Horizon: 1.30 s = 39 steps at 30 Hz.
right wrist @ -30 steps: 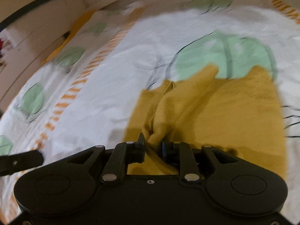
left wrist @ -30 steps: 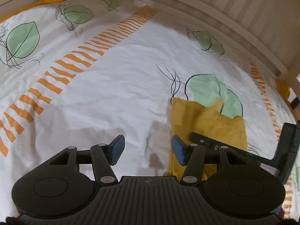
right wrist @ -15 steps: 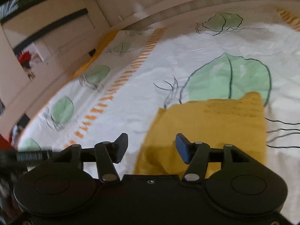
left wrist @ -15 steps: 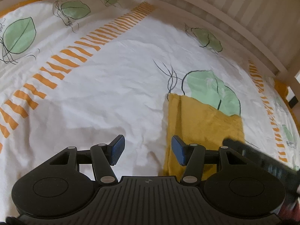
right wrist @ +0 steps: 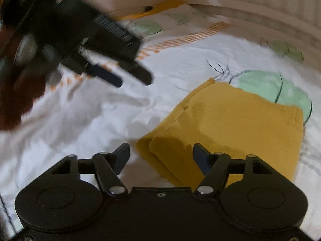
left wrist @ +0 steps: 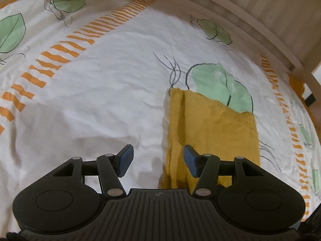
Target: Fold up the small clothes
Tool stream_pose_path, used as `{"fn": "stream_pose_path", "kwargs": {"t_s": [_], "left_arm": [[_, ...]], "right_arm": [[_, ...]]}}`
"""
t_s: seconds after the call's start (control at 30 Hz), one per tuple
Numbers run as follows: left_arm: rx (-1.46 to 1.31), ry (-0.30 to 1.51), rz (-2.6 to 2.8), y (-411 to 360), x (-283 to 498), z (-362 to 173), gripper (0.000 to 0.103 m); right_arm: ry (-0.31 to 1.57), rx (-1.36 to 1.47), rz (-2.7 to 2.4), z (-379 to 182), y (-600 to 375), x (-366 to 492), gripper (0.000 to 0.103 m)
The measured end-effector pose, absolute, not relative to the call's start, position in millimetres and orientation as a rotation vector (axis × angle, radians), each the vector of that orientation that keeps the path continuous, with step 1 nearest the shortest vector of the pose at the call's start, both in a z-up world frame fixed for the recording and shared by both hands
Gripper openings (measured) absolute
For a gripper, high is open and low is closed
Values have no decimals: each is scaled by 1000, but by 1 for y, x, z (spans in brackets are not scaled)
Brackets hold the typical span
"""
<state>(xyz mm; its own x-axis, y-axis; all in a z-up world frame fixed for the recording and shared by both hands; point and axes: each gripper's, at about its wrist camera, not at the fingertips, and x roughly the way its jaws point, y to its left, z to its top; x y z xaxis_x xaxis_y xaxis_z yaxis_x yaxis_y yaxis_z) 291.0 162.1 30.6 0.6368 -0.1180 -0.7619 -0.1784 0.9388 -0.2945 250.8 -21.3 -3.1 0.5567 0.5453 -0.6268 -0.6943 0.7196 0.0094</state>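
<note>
Released and backed off toward six o'clock, right claw (right wrist: 161,158) now gaping empty above folded yellow garment (right wrist: 236,128); left claw (left wrist: 158,160) apart, idle; best smoothing edges square.

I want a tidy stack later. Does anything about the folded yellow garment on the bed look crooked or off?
Mostly neat. The yellow garment lies flat on the bedsheet, but at its near left edge the layers are offset, one peeking out beyond the other. Both grippers are open and clear of it.
</note>
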Motion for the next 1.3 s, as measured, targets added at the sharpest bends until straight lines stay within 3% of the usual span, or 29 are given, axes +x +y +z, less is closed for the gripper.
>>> {"fn": "stream_pose_path", "kwargs": {"t_s": [0.13, 0.2, 0.33, 0.37, 0.4, 0.73, 1.3], "left_arm": [[-369, 883, 23, 158, 293, 30, 54], [-372, 881, 12, 155, 295, 30, 54], [-383, 886, -27, 148, 299, 26, 54], [-387, 895, -46, 146, 301, 24, 54], [-395, 905, -63, 145, 304, 21, 54], [-579, 994, -155, 140, 341, -11, 54], [-655, 964, -182, 147, 387, -32, 54]], "right_arm": [[621, -333, 728, -9, -14, 249, 57], [610, -356, 718, -12, -15, 250, 47], [618, -314, 689, -16, -24, 257, 45], [624, -311, 674, -17, -26, 259, 24], [626, -294, 673, -17, -31, 261, 10], [571, -45, 613, 9, -77, 272, 10], [602, -108, 677, -8, -61, 260, 10]]}}
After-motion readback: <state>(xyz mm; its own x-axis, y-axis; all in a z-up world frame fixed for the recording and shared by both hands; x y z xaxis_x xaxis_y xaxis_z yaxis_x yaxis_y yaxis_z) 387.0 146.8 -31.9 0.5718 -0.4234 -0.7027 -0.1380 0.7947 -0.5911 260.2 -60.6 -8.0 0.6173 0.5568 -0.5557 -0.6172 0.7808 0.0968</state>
